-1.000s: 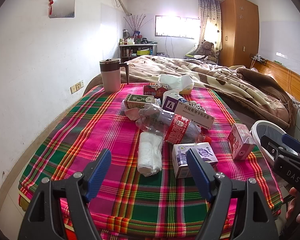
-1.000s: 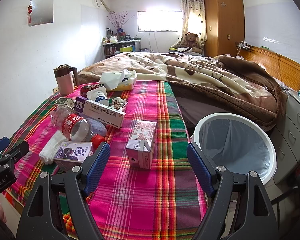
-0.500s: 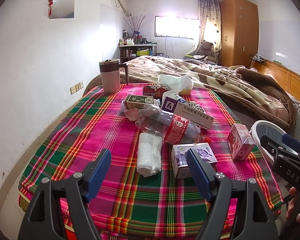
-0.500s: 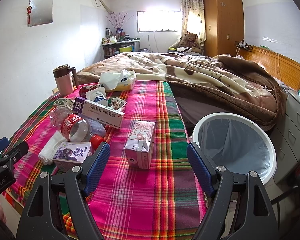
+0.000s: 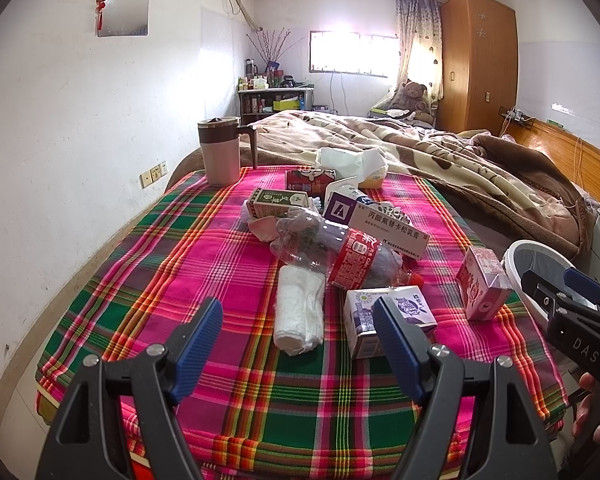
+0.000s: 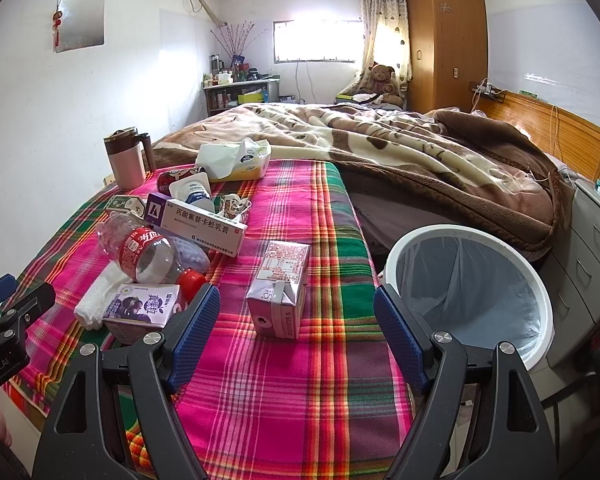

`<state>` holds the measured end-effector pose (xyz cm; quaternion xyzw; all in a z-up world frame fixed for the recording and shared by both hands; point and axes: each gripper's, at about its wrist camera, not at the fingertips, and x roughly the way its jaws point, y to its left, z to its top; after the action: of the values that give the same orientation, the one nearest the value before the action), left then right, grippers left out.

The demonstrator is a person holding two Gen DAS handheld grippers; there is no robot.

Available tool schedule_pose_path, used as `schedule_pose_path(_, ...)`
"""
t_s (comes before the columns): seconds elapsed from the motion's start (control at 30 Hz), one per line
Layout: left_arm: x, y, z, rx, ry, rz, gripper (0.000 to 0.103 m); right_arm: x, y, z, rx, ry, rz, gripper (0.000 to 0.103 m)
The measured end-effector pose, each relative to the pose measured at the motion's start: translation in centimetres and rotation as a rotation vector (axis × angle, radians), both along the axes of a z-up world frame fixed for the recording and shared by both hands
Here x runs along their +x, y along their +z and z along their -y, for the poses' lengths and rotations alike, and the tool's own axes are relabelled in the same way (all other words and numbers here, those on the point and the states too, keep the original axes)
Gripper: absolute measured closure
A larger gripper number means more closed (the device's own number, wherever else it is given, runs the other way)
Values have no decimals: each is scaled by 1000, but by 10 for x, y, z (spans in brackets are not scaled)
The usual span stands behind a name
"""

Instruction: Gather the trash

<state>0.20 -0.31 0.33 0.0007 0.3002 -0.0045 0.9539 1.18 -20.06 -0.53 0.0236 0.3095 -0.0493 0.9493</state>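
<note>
Trash lay scattered on the plaid-cloth tabletop (image 6: 300, 400); white lined bin (image 6: 470, 236) stood just beside its edge. Both tools gaped wide, empty: left tool (image 5: 298, 344) above the soft paper-towel roll (image 5: 300, 312), right tool (image 6: 296, 338) near the pink carton (image 6: 280, 288). Best: grab the rigid carton's flat sides first; crinkly bottle (image 5: 340, 252) may slip.

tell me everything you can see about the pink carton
The pink carton is a small drink box, pink and white with printed text and a silvery folded top. It looks like coated card and stands upright on the plaid cloth, slightly turned. It stands apart from the other litter and nearest the bin. Nothing touches it but the cloth; it lies ahead of the open right gripper.
</note>
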Motion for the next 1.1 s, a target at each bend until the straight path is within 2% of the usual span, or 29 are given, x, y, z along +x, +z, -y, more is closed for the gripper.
schedule_pose_path(0.3,13,-8,2,2,-22,-13,24,8,-5,3,-2,-4,-16,22)
schedule_pose_path(0.47,36,-16,9,-12,-181,-61,24,24,-14,14,10,-23,-65,22)
schedule_pose_path(0.6,52,-21,24,42,-290,-114,24,30,-16,19,32,-23,-76,22)
schedule_pose_path(0.77,56,-27,43,81,-433,-130,24,41,-24,22,75,4,-126,22)
schedule_pose_path(0.87,62,-32,48,91,-472,-162,24,47,-30,22,114,33,-154,22)
schedule_pose_path(1.0,66,-40,52,138,-496,-179,24,52,-30,18,113,65,-162,22)
schedule_pose_path(1.1,69,-43,52,115,-539,-194,24,55,-28,14,116,100,-169,22)
